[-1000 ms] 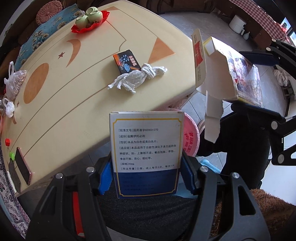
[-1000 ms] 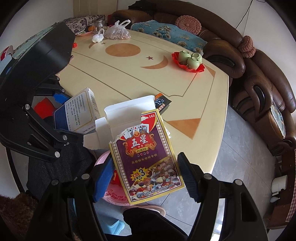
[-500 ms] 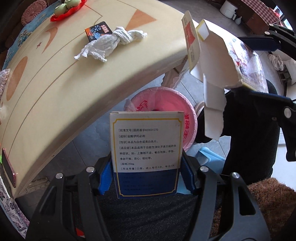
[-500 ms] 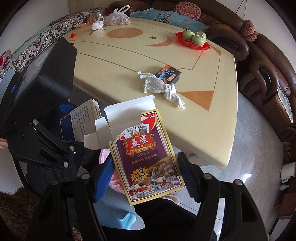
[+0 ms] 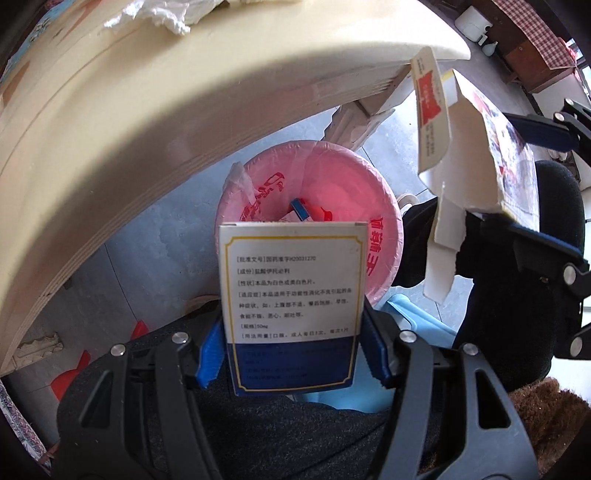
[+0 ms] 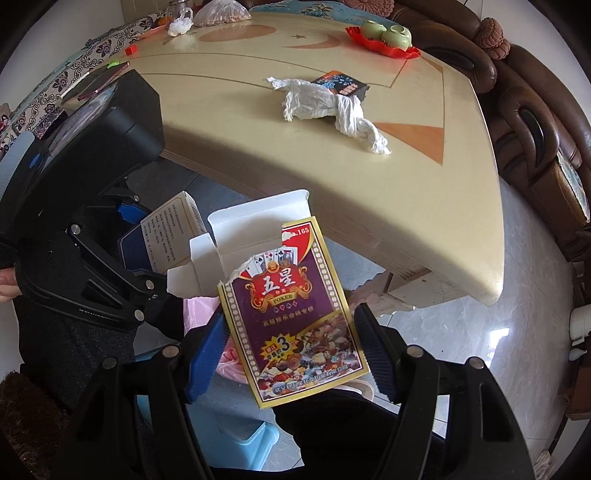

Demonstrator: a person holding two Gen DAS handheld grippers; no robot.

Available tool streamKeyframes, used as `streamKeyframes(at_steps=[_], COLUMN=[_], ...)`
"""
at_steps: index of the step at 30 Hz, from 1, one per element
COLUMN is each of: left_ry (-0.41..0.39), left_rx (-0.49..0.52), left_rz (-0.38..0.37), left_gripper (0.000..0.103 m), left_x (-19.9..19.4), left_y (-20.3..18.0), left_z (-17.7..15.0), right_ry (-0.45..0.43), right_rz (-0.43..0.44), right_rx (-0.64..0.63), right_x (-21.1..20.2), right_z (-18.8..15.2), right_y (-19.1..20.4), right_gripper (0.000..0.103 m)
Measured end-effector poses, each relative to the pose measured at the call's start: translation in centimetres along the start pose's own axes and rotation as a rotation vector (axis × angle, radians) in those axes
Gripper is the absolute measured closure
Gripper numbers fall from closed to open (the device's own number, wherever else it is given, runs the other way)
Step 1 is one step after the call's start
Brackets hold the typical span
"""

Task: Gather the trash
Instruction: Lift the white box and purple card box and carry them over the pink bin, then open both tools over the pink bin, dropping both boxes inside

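Observation:
My left gripper (image 5: 291,354) is shut on a white and blue medicine box (image 5: 291,295), held just above the near rim of a bin lined with a pink bag (image 5: 332,173) on the floor beside the table. My right gripper (image 6: 291,350) is shut on a torn purple poker card box (image 6: 291,314), held to the right of the bin; this box also shows in the left wrist view (image 5: 476,147). A crumpled white tissue (image 6: 325,107) and a small dark card pack (image 6: 341,85) lie on the cream table (image 6: 258,166).
The table's edge (image 5: 184,122) overhangs the bin. A blue stool (image 6: 240,435) stands on the floor below. A red tray with green cups (image 6: 384,37), plastic bags (image 6: 218,11) and a phone (image 6: 96,85) are on the table. A brown sofa (image 6: 535,110) lies behind.
Both grippers have dropped from table height and moved off the table's edge with their boxes. The pink bin has come into full view under the left gripper.

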State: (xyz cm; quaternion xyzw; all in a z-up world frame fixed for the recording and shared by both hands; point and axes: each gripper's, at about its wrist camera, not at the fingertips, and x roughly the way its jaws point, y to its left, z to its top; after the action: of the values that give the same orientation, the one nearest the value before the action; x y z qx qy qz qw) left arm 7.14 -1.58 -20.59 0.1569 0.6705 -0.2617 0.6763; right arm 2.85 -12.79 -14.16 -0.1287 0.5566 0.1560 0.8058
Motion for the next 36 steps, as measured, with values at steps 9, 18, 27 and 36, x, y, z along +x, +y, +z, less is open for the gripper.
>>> streamKeyframes(at_steps=[9,18,27,36], left_ry=[0.077,0.138,0.200,0.247], left_rx=[-0.047,-0.098,-0.134,-0.115], left_rz=[-0.043,-0.096,-0.156,-0.162], left_gripper=[0.042,0.042,0.042,0.040], left_x=[5.5,9.8,13.7,15.0], left_y=[1.0,2.0,3.3,3.3], left_z=[0.5,1.7,2.8,3.2], right_ry=[0.050,0.104,0.189,0.251], right_rz=[0.034,0.052,0.049,0.088], right_rx=[0.104,0.198,0.167,0.182], right_x=[5.5,10.6,15.4,17.9], right_z=[-0.9,-1.8,-2.2,-2.1], right_y=[-1.2,-3.2,-2.7,-3.2], right_gripper=[0.036,0.036,0.036,0.036])
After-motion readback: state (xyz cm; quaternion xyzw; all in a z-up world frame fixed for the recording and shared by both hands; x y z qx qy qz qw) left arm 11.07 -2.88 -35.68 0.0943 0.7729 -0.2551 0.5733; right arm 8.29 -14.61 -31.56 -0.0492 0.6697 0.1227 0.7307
